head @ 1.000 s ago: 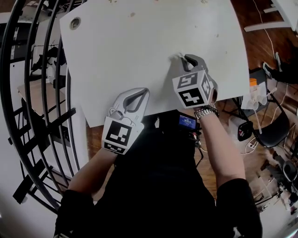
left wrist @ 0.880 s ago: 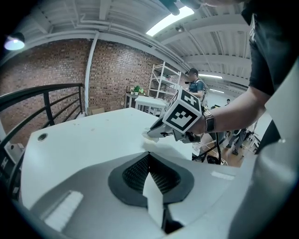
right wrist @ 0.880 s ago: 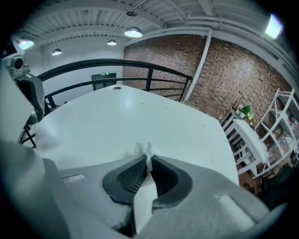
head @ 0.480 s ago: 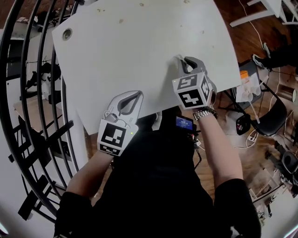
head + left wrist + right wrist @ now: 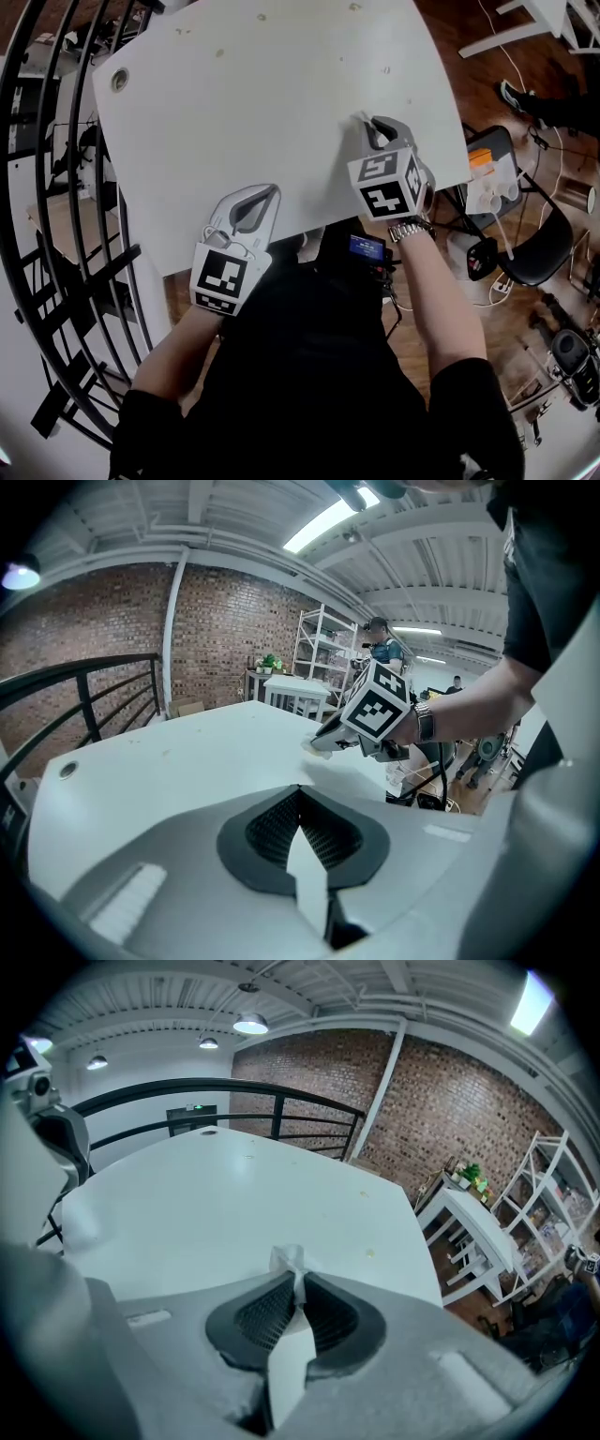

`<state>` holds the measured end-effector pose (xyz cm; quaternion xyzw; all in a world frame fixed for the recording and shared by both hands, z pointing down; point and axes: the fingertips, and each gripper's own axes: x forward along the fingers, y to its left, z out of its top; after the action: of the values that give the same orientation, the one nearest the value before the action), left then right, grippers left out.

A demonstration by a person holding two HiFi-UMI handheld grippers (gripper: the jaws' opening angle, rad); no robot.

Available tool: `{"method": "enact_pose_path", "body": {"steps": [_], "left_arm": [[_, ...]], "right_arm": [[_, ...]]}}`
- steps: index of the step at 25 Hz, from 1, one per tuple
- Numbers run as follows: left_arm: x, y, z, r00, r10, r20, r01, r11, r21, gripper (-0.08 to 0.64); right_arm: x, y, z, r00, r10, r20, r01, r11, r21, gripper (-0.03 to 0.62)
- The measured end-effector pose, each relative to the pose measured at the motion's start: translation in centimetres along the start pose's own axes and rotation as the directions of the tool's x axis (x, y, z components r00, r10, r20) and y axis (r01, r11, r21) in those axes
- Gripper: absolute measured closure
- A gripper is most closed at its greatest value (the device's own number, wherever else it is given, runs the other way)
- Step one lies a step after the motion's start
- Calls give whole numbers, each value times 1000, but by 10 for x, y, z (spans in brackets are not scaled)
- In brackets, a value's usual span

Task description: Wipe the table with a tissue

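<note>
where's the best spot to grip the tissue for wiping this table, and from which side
Grip the tissue at its bunched-up neck, coming from above and from the person's side, much as the right gripper has it now: jaws shut on the wad, a small tuft poking past the tips to meet the table.

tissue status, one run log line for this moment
tissue: pinched in right hand-held gripper, on table | left hand-held gripper: shut, empty

Tissue (image 5: 285, 1262) mostly hidden in right gripper (image 5: 298, 1281), table (image 5: 262, 103) far edge cropped, specks (image 5: 385, 69) unidentifiable
</note>
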<state>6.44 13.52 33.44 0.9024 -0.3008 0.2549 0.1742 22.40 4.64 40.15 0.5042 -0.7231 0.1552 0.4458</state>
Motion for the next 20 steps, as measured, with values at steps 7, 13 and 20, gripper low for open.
{"method": "enact_pose_path", "body": {"steps": [7, 13, 20], "left_arm": [[38, -23, 24, 1000, 7, -29, -7, 1000, -13, 548], [60, -33, 34, 999, 22, -49, -23, 1000, -21, 548], [84, -40, 41, 997, 32, -69, -35, 999, -33, 548]], "right_arm": [[10, -34, -15, 999, 47, -7, -47, 999, -7, 572], [22, -47, -25, 996, 84, -10, -85, 996, -25, 572], [38, -55, -34, 992, 127, -24, -128, 991, -49, 572]]}}
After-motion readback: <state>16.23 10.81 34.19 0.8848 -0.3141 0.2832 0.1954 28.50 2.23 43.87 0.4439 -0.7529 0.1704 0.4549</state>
